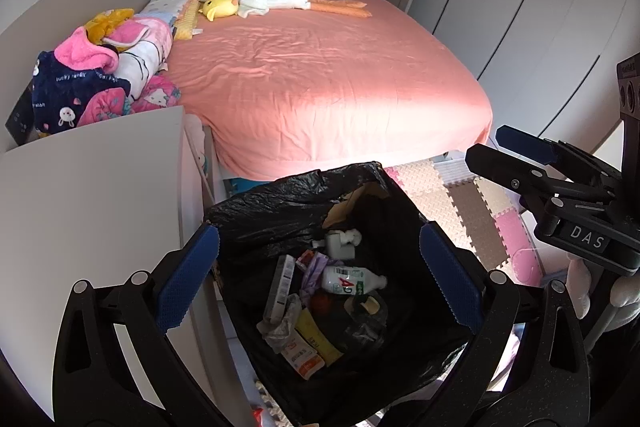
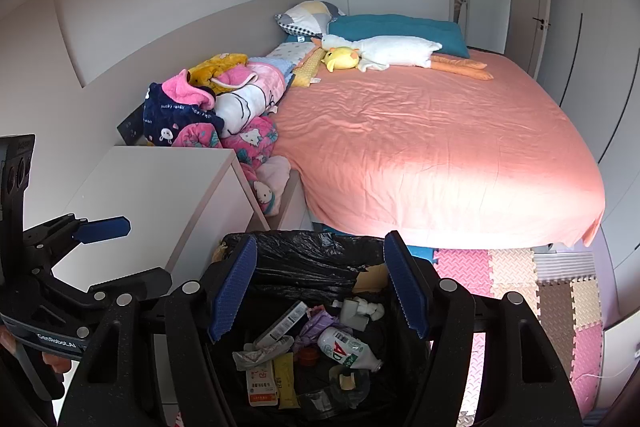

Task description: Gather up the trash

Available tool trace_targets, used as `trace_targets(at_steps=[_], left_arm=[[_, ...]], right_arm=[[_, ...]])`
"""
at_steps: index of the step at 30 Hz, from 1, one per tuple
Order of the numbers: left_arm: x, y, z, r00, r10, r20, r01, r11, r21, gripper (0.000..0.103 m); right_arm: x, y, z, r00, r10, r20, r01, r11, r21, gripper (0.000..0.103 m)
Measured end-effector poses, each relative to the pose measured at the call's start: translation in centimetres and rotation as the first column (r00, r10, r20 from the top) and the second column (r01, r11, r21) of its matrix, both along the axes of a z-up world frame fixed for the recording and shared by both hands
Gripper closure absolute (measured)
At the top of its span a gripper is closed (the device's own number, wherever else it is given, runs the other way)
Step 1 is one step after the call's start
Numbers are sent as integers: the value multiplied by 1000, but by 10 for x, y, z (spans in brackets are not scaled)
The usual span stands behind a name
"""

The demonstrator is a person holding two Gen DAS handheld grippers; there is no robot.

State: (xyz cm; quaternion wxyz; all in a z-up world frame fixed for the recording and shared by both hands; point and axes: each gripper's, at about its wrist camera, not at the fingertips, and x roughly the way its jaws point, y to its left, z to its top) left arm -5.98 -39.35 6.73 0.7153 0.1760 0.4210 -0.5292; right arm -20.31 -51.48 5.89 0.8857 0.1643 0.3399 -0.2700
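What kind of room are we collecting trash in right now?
A bedroom, most likely a child's: a bed with a pink sheet, a plush goose by the pillows, and foam puzzle mats on the floor. The black-lined trash bin stands at the bed's foot.

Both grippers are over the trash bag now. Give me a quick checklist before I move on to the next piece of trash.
1. Left gripper empty, fingers apart: ok.
2. Right gripper empty, fingers apart: ok.
3. Black trash bag mouth open: ok.
4. Trash inside the bag, including the white bottle: ok.
5. White nightstand top free of trash: ok.
6. Pink bedsheet free of trash: ok; only plush toys and folded clothes visible.
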Motion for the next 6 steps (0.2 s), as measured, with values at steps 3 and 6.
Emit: trace_targets(at_steps=[3, 6], left_arm=[[6, -2, -5, 999, 15, -32, -14, 1000, 27, 6], [8, 0, -6, 999, 25, -38, -24, 999, 30, 6]], right_arm=[[-1, 0, 0, 1000, 2, 1, -2, 1000, -1, 36], [0, 1, 2, 1000, 4, 0, -4, 1000, -2, 36]])
